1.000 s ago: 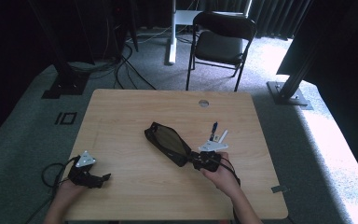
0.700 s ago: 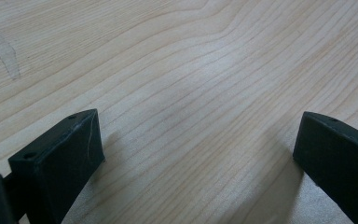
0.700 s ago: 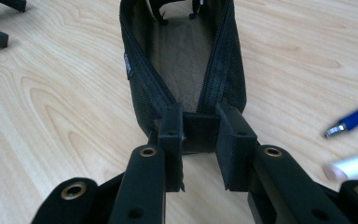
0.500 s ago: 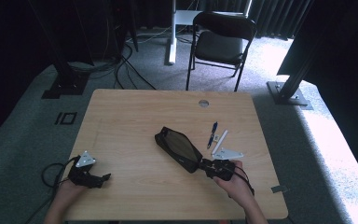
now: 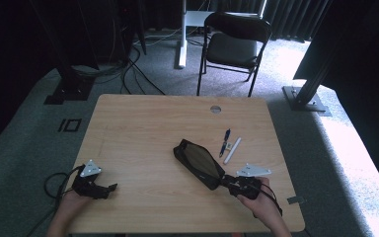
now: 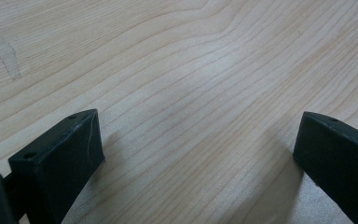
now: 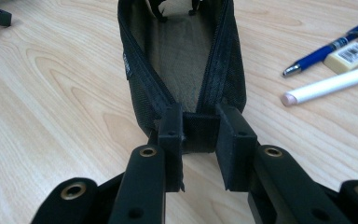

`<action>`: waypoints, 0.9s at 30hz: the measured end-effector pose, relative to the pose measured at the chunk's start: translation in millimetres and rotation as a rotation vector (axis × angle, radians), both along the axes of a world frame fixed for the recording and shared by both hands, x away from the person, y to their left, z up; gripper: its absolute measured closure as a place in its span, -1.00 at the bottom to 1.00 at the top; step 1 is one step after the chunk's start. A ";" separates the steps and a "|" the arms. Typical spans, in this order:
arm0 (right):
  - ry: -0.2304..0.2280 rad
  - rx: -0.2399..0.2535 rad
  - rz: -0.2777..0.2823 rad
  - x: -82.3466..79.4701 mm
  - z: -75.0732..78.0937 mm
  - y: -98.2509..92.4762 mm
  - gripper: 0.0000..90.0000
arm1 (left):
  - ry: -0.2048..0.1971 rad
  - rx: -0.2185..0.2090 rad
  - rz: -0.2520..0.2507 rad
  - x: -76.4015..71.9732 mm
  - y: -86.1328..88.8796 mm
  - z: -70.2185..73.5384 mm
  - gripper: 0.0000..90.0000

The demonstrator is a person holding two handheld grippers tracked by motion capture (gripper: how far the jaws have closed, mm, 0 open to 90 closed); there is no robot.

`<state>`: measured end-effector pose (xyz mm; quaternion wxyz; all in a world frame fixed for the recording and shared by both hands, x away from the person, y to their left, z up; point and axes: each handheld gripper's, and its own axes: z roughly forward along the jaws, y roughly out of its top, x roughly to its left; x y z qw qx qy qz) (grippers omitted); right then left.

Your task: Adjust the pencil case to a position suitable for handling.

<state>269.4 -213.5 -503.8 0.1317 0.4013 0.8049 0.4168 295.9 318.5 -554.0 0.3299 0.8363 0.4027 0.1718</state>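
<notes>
Daylight pours in from the right, washing out the carpet point(image 5: 355, 148) there, while the room's left and back sit nearly black. The table point(image 5: 143, 123) is evenly lit, shadows soft. Both gripper views look slightly soft, especially at their edges.

A light wooden rectangular table point(image 5: 143, 128) stands on grey carpet point(image 5: 29, 143); behind it a black folding metal chair point(image 5: 234, 42), dark curtains point(image 5: 296, 17), bright light at right
</notes>
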 end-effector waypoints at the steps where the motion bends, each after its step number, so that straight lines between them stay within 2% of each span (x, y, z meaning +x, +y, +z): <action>1: -0.001 0.001 0.000 -1.5 -0.3 -1.6 0.62 | 0.000 0.000 0.000 0.0 0.0 0.0 -0.96; 14: -0.002 0.002 -0.022 -16.8 1.0 -25.8 0.62 | 0.000 0.000 0.000 0.0 0.0 0.0 -0.96; 16: -0.002 0.017 -0.016 -17.4 3.3 -26.8 0.52 | 0.000 0.000 0.000 0.0 0.0 0.0 -0.96; 18: -0.007 0.061 -0.014 -17.2 8.1 -27.5 0.39 | 0.000 0.000 0.000 0.0 0.0 0.0 -0.96; 22: -0.045 0.114 -0.042 -11.5 21.0 -30.5 0.26 | 0.001 -0.001 0.001 0.0 -0.1 -0.1 -0.96; 25: -0.068 0.116 -0.088 -0.3 25.9 -35.1 0.22 | 0.000 0.000 0.000 0.1 0.0 0.0 -0.96; 26: -0.068 0.116 -0.088 -0.3 25.9 -35.1 0.22 | 0.000 0.000 0.000 0.1 0.0 0.0 -0.96; 27: -0.067 0.139 -0.127 11.5 24.7 -39.3 0.21 | 0.000 0.001 0.000 0.1 0.1 0.0 -0.96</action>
